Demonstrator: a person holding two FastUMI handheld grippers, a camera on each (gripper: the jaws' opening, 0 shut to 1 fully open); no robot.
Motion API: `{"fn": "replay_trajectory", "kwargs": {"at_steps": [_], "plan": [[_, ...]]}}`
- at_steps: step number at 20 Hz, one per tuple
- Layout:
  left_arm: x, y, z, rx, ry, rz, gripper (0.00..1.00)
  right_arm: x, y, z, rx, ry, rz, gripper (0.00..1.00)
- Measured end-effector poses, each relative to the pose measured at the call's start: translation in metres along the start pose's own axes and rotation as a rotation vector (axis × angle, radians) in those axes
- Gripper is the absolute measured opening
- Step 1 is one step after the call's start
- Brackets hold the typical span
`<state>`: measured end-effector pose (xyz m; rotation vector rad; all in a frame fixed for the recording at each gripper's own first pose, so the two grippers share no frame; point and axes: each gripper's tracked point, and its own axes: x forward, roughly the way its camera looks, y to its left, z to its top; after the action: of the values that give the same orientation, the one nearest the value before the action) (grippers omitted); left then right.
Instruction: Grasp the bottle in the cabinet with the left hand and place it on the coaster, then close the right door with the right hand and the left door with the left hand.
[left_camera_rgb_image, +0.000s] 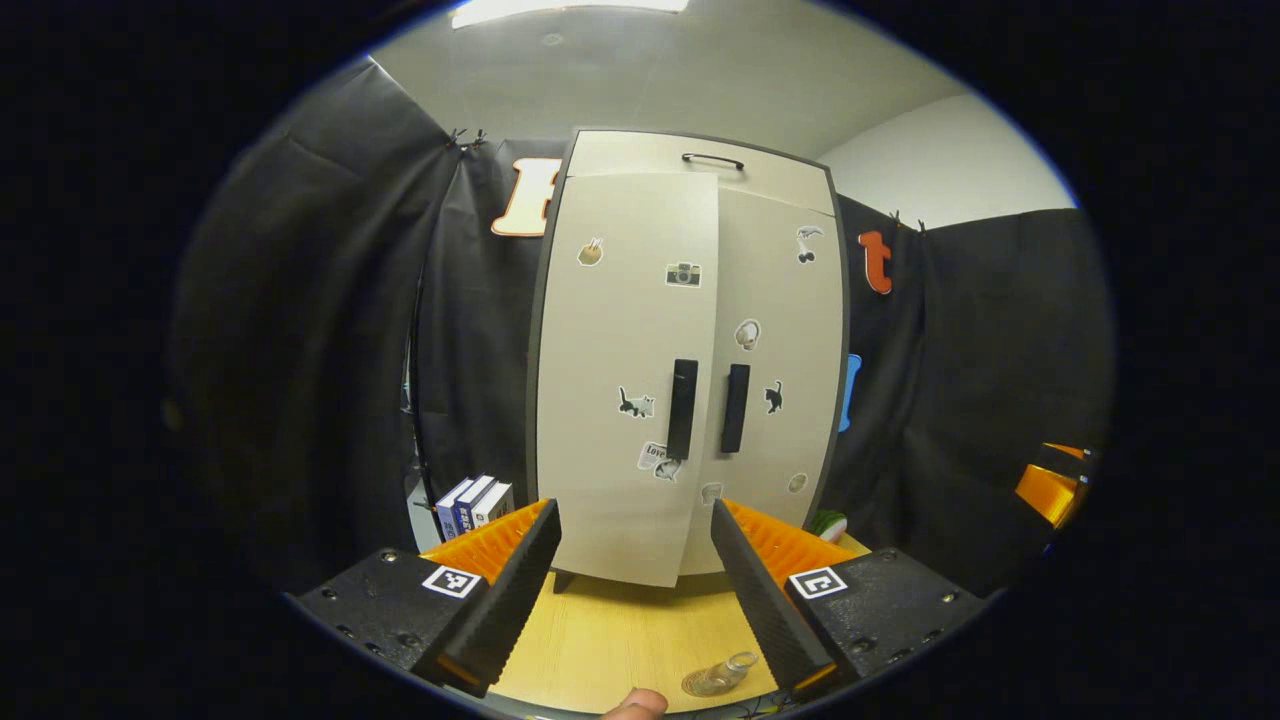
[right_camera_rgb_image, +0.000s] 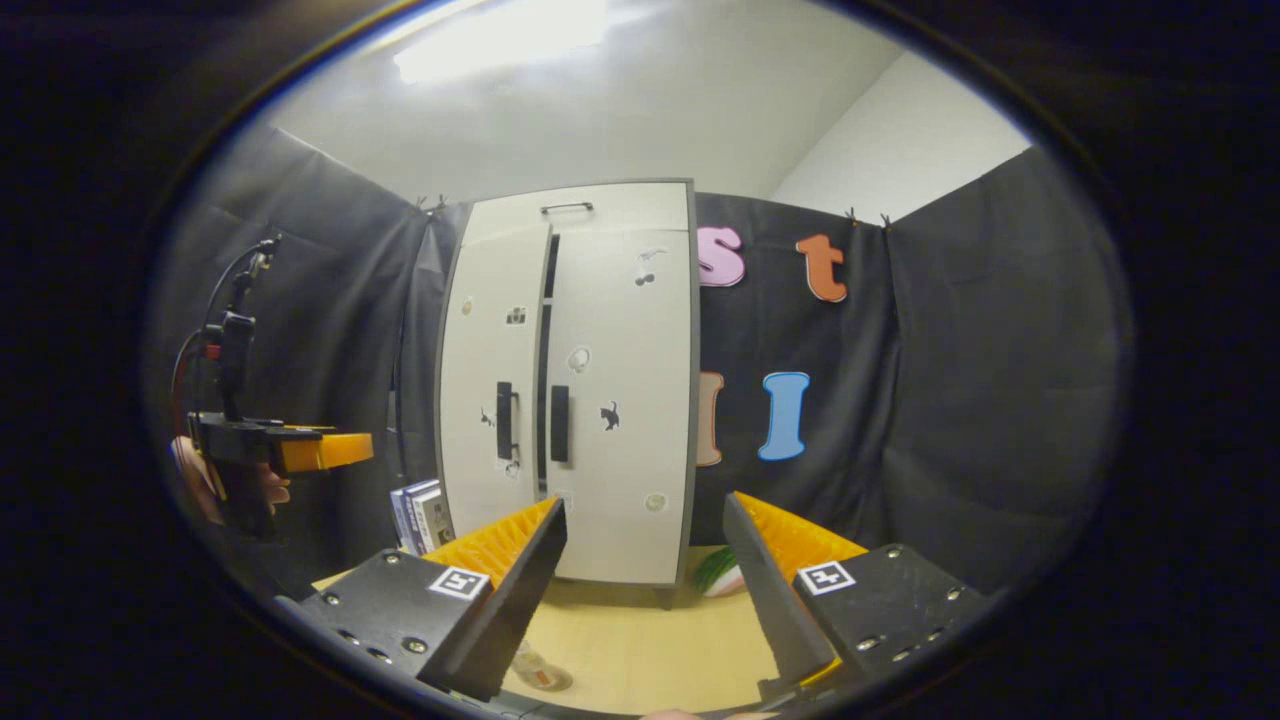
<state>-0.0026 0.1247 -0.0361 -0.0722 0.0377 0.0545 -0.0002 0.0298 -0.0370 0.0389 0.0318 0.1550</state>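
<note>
The pale cabinet (left_camera_rgb_image: 640, 350) stands on the wooden table (left_camera_rgb_image: 620, 630), straight ahead of my left gripper (left_camera_rgb_image: 634, 510), which is open and holds nothing. The cabinet's right door (left_camera_rgb_image: 780, 330) lies flush. Its left door (left_camera_rgb_image: 625, 330) stands slightly ajar, and the right gripper view shows a dark slit between the doors of the cabinet (right_camera_rgb_image: 565, 380). A clear bottle (left_camera_rgb_image: 720, 678) stands near the table's front edge; in the right gripper view the bottle (right_camera_rgb_image: 527, 660) rests on a round coaster (right_camera_rgb_image: 545, 680). My right gripper (right_camera_rgb_image: 645, 505) is open and empty, back from the cabinet.
Several books (left_camera_rgb_image: 472, 505) stand left of the cabinet. A green and white object (left_camera_rgb_image: 828, 523) lies at its right foot. The right gripper view shows the left gripper (right_camera_rgb_image: 300, 450), held by a hand, far left. A thumb (left_camera_rgb_image: 635, 705) shows at the bottom edge.
</note>
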Motion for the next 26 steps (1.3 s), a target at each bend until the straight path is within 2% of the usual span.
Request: {"fn": "replay_trajectory", "kwargs": {"at_steps": [4, 5, 7, 8, 14, 19, 20, 21, 26], "plan": [[-0.012, 0.003, -0.011, 0.009, 0.015, 0.003, 0.96, -0.001, 0.017, 0.003, -0.008, -0.024, 0.050, 0.96], [-0.014, 0.005, -0.015, 0.008, 0.022, 0.008, 0.92, -0.001, 0.024, 0.003, -0.009, -0.028, 0.065, 0.96], [-0.019, 0.013, -0.020, 0.008, 0.033, 0.018, 0.92, 0.001, 0.035, -0.001, -0.012, -0.022, 0.092, 0.96], [-0.021, 0.017, -0.021, 0.007, 0.034, 0.025, 0.96, 0.002, 0.039, -0.005, -0.015, -0.013, 0.096, 0.96], [-0.033, 0.042, -0.015, 0.018, 0.019, 0.074, 0.96, 0.007, 0.060, -0.018, -0.045, 0.026, 0.134, 0.96], [-0.039, 0.047, -0.002, 0.041, -0.011, 0.084, 0.96, 0.013, 0.066, -0.012, -0.027, 0.020, 0.138, 0.98], [-0.038, 0.044, 0.002, 0.045, -0.022, 0.075, 0.92, 0.015, 0.066, -0.009, -0.014, 0.021, 0.130, 0.96], [-0.038, 0.043, 0.006, 0.049, -0.029, 0.076, 0.96, 0.018, 0.063, -0.004, -0.004, 0.017, 0.119, 0.96], [-0.038, 0.037, 0.021, 0.054, -0.040, 0.079, 0.93, 0.025, 0.057, 0.018, 0.008, -0.017, 0.099, 0.96]]}}
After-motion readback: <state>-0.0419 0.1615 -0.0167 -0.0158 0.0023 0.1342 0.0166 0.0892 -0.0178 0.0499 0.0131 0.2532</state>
